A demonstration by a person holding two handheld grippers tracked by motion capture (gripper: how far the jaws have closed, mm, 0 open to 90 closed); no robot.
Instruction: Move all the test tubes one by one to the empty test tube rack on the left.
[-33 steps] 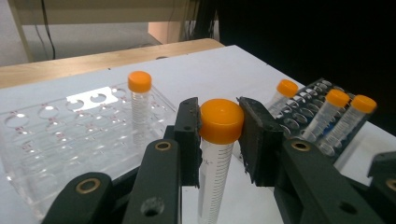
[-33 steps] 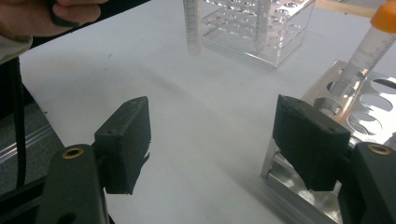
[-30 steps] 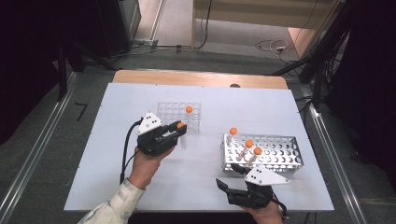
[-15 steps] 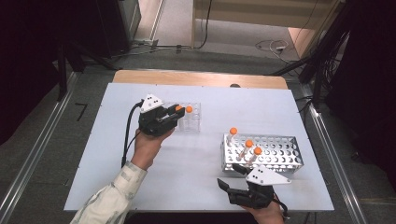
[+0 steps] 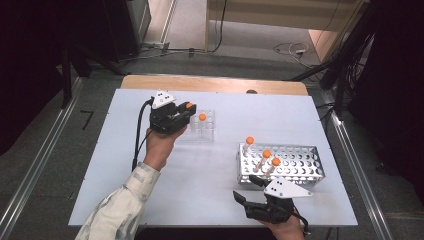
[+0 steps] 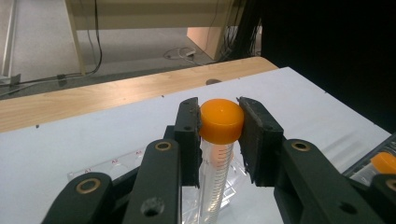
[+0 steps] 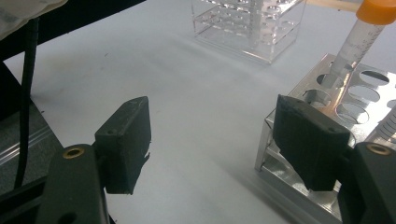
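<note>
Clamping an orange-capped tube (image 6: 219, 140) by its cap, the left hand-held gripper (image 5: 176, 116) holds it upright over the near-left corner of the clear rack (image 5: 199, 126), its jaws pressed on either side of the cap. In the left gripper view the tube's lower end reaches down to the clear rack, though I cannot tell whether the tip has entered a hole yet. One capped tube (image 5: 202, 120) stands in the clear rack already, just right of the held one.

Right of the clear rack and nearer the person sits the metal rack (image 5: 295, 162), with three capped tubes (image 5: 264, 160) leaning in its left end. The right hand-held gripper (image 5: 252, 192) waits at the near side of the metal rack, by its left corner, jaws spread wide and holding nothing; in its own view the jaws frame bare desk (image 7: 205, 121) and the metal rack's corner.

Judging by how things lie, the work is moving tubes from the metal rack to the clear rack. One tube looks delivered, a second is about to be seated and released, and three remain to be carried over, so the job seems less than half done.
</note>
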